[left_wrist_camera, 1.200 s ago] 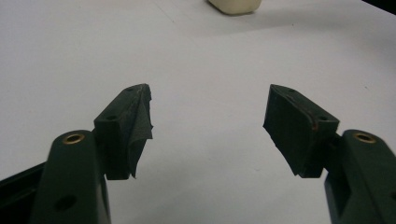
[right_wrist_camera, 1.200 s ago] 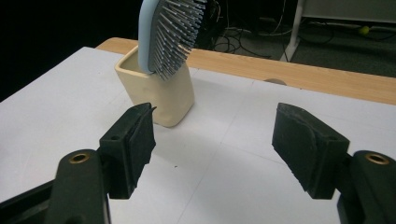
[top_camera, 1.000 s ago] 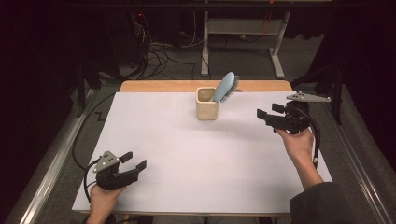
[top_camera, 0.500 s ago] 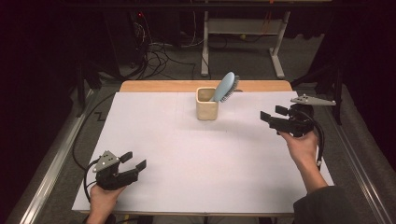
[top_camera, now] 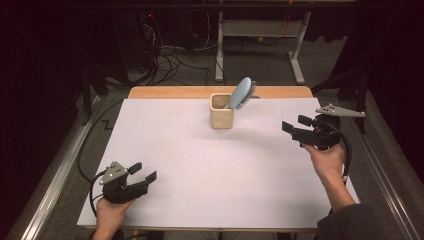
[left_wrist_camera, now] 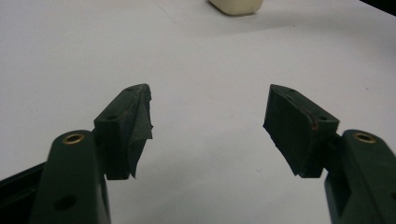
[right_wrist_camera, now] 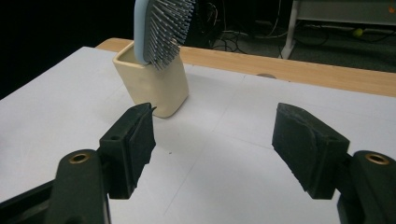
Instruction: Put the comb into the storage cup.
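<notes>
Dark room, cables on the floor behind, and a white-covered counter (top_camera: 200, 170) with a cream square ceramic cup (top_camera: 221, 112) near its far edge, a light blue plastic hairbrush (top_camera: 241, 93) leaning handle-down in it. Right gripper (top_camera: 295, 126) hovers well right of the cup, fingers wide apart and empty, so I'd say this is the approach step. Next move calls for closing in on the brush head; left gripper (top_camera: 142, 171) sits near the front-left, fingers spread too, holding nothing.

Bare white bench (top_camera: 200, 175) is lying open between the right tongs (top_camera: 296, 124) and the left tongs (top_camera: 142, 171), with only the cup (top_camera: 221, 118) holding the hairbrush (top_camera: 240, 93) standing toward the far edge.
</notes>
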### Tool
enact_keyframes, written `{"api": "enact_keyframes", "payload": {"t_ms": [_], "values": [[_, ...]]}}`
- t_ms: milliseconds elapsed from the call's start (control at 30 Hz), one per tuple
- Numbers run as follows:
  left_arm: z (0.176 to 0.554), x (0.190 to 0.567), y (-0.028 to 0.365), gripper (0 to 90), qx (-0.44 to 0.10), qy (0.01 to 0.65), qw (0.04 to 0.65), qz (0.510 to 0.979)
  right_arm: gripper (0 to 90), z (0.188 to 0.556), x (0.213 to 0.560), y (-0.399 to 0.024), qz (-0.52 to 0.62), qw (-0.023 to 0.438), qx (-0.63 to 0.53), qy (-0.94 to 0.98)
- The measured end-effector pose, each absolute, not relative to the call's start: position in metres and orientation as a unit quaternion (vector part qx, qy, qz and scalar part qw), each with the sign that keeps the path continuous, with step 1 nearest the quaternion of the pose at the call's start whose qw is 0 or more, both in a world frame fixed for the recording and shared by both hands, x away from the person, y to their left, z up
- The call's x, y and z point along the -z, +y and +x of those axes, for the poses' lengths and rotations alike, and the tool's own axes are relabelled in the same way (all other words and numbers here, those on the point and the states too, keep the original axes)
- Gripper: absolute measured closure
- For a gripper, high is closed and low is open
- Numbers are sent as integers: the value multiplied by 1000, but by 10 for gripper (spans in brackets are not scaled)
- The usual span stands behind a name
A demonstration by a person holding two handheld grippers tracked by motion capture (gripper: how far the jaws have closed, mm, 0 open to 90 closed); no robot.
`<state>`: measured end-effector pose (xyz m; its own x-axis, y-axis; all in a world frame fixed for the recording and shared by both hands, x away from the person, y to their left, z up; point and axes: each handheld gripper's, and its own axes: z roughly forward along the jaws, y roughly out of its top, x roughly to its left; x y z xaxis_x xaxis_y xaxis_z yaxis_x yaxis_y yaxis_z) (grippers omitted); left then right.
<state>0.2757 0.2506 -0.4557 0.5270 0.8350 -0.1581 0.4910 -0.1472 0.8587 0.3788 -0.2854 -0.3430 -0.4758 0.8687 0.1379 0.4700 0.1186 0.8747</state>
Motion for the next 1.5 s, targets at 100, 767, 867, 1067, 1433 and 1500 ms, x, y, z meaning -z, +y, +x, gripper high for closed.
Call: {"api": "enact_keyframes", "payload": {"t_ms": [100,767,867,1067,1433,1500], "values": [[276,456,251,326,-182,451,473,735,304,377,344,-287,466,212,-472,718],[276,456,250,325,-182,451,472,736,301,365,346,-296,466,216,-478,713],[276,456,251,326,-182,450,472,736,301,364,346,-297,466,216,-480,711],[276,456,250,325,-182,450,472,736,300,360,347,-300,467,216,-483,708],[276,456,250,325,-183,451,471,736,300,351,349,-308,469,221,-490,700],[276,456,250,325,-183,450,471,736,299,349,349,-310,469,222,-490,700]]}}
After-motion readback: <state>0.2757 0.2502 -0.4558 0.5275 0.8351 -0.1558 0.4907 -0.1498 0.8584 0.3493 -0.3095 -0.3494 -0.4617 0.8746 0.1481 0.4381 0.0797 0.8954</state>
